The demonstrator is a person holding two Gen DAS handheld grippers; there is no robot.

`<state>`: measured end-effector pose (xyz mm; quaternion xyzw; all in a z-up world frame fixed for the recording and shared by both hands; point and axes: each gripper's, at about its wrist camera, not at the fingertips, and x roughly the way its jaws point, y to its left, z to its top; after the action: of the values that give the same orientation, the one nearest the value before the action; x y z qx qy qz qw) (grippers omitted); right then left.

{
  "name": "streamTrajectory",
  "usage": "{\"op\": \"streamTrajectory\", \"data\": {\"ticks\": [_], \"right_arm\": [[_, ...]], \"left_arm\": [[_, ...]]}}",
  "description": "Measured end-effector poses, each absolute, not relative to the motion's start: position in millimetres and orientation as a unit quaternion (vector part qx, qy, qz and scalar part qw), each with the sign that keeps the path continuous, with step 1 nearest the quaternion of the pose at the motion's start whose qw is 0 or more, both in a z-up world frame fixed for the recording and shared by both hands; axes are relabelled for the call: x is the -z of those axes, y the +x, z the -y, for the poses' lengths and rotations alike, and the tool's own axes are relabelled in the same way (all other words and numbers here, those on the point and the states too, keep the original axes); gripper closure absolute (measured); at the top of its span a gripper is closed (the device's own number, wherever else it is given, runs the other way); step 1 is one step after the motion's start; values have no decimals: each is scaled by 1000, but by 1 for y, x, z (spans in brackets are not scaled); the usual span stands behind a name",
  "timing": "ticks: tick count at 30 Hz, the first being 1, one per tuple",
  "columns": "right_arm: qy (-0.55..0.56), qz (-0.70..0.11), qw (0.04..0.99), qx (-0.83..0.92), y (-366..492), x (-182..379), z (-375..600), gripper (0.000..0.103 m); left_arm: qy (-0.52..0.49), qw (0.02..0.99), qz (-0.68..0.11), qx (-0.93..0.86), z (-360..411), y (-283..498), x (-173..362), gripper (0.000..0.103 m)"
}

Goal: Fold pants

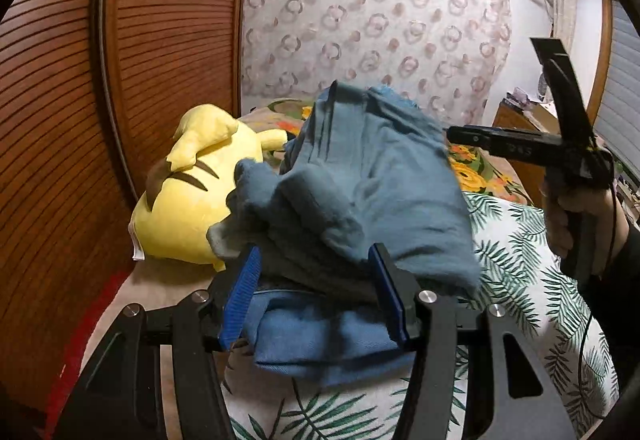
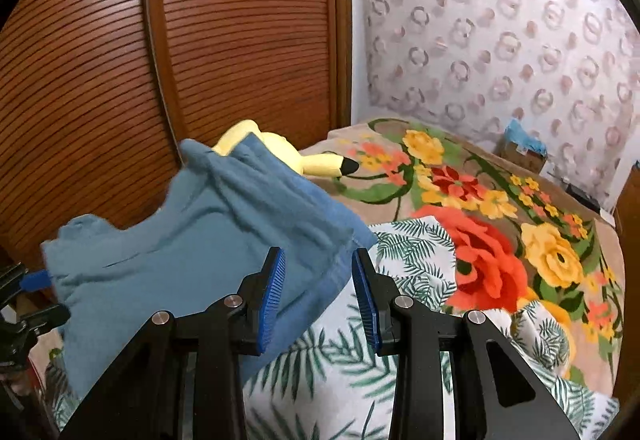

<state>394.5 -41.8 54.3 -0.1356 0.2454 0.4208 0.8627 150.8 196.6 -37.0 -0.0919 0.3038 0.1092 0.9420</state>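
Left wrist view: pants (image 1: 360, 200) bunched between left tongs (image 1: 316, 296).

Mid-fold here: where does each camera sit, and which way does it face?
Left wrist: on the left gripper, facing the bunched pants between its fingers; the right gripper and the hand holding it show.
Right wrist: on the right gripper, open, facing the pants' edge and flowered blanket.
Shared: pants, yellow plush toy, wooden doors.

We see matt blue woven-cloth pants (image 1: 372, 176), a soft fuzzy plush toy (image 1: 188, 208), glossy ribbed wood doors (image 2: 240, 40), ridged blue pads (image 2: 274, 292) on matt black plastic, and shiny metal pins (image 2: 404, 301).
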Motion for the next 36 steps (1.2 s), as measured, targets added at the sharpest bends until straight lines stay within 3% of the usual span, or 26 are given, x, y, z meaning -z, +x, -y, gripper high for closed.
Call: {"op": "streamTrajectory", "data": {"ticks": [7, 9, 14, 27, 36], "right_arm": [[-121, -234, 872, -412, 336, -53, 82, 67], [-113, -235, 876, -406, 318, -51, 97, 67], [-100, -233, 885, -391, 276, -46, 133, 67], [-69, -230, 910, -337, 185, -34, 200, 67], [-47, -222, 927, -298, 128, -33, 234, 51]], "left_arm": [[-70, 951, -289, -85, -173, 134, 22, 46], [-65, 952, -288, -77, -166, 131, 21, 37], [-55, 956, -283, -53, -146, 122, 21, 28], [-32, 957, -288, 23, -87, 104, 31, 27], [-12, 957, -286, 51, -47, 88, 31, 27]]}}
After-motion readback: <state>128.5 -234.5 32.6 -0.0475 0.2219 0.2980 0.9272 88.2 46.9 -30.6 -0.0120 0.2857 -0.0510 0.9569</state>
